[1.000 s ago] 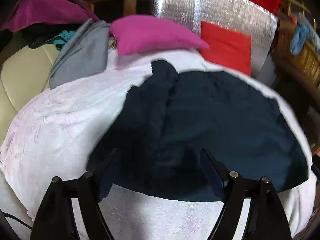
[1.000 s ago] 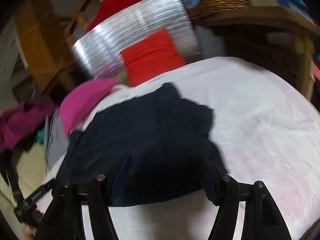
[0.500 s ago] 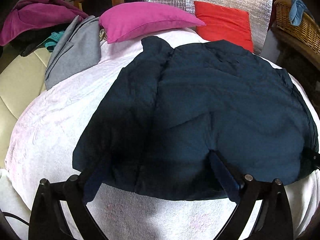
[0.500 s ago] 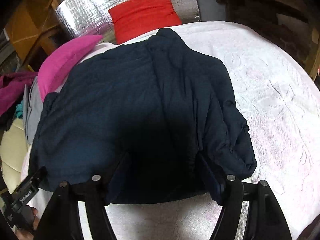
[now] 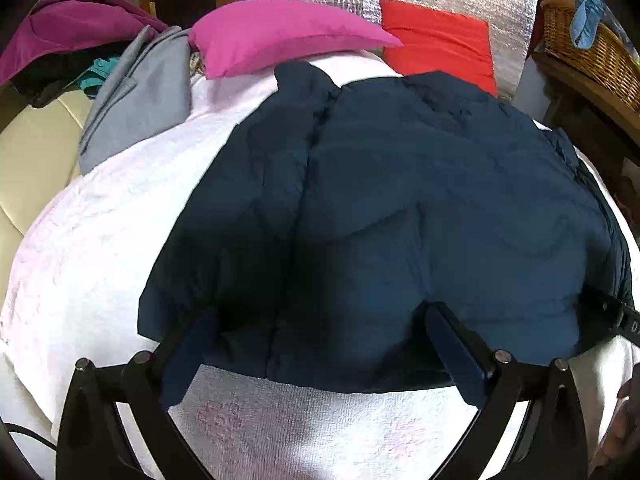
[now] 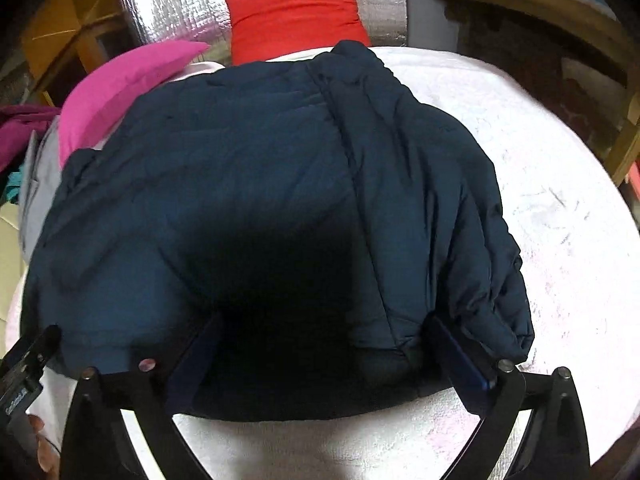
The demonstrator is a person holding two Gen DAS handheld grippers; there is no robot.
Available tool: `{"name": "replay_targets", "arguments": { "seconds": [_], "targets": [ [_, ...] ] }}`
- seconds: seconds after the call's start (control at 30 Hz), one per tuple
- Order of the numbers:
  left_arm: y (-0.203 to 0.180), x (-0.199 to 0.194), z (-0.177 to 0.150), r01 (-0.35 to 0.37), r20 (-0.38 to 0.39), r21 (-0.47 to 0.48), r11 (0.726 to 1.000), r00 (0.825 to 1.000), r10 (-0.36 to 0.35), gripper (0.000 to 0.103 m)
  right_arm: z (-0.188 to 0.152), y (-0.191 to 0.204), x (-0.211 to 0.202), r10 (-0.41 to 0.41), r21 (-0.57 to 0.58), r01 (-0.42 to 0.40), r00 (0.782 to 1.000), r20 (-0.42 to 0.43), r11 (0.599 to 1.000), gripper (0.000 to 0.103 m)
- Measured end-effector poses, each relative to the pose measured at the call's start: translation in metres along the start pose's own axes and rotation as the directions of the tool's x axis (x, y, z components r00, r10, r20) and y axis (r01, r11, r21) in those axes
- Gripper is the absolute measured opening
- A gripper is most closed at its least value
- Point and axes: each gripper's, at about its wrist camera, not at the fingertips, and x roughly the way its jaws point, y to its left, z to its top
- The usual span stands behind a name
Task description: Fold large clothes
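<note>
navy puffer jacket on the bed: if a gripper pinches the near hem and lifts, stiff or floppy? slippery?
The navy jacket is probably floppy: it lies slumped in soft folds on the white bedspread, so the rest would drape. Its quilted, puffy panels suggest that it is light for its bulk. The smooth shell looks somewhat slick, so a thin pinch may slip; a thick fold is likely safer.

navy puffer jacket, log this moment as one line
item: navy puffer jacket flat on white textured cover | left gripper: opening, over near hem, nothing gripped | right gripper: opening, over near hem, nothing gripped
</note>
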Motion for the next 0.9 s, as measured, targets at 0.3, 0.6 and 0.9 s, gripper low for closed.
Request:
{"name": "replay_targets", "arguments": {
  "seconds": [0.3, 0.6, 0.9],
  "targets": [
    [-0.005, 0.011, -0.003, -0.004, -0.023, 0.012, 1.0, 1.0, 0.004, 0.103, -0.004, 0.005, -0.001, -0.023, 0.024, 0.023, 0.999, 0.028, 0.999, 0.103],
    [0.004, 0.017, 0.002, 0.041, -0.082, -0.089, 0.995, 0.995, -0.049, 0.103, -0.002, -0.007, -0.009, 0.034, 0.083, -0.037, 0.999, 0.031, 0.996, 0.103],
    [-0.005, -0.064, 0.002, -0.145, 0.142, -0.01, 0.989, 0.979, 0.145, 0.103, -0.002, -0.022, -0.058, 0.048, 0.072, -0.055, 0.994, 0.103, 0.996, 0.103]
  ]
}}
